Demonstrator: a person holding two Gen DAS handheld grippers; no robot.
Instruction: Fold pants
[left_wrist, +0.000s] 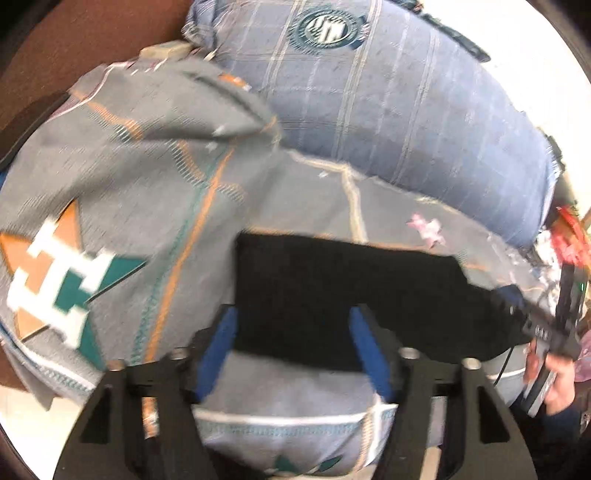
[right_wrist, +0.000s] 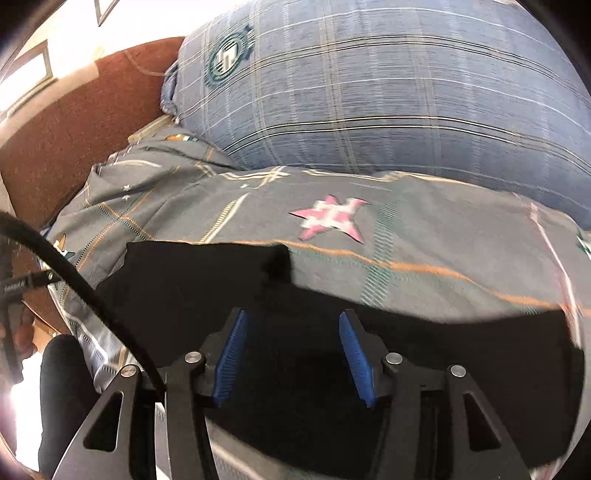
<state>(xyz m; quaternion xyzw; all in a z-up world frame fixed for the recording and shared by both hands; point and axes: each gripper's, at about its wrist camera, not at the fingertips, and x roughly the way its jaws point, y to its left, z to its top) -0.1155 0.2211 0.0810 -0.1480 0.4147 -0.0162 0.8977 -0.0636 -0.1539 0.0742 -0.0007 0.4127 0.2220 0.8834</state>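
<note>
The black pants (left_wrist: 351, 291) lie flat on the grey patterned bed cover (left_wrist: 147, 177), folded into a wide dark band. My left gripper (left_wrist: 291, 317) is open, its blue pads on either side of the pants' left end, just above the cloth. In the right wrist view the pants (right_wrist: 332, 332) spread across the lower frame. My right gripper (right_wrist: 291, 325) is open above them, holding nothing. The other gripper (left_wrist: 554, 325) and the hand holding it show at the right edge of the left wrist view.
A large blue checked pillow (right_wrist: 388, 92) lies at the head of the bed behind the pants. A brown headboard (right_wrist: 74, 129) stands at the left. A black cable (right_wrist: 74, 273) crosses the left of the right wrist view. Red clutter (left_wrist: 569, 236) sits at the far right.
</note>
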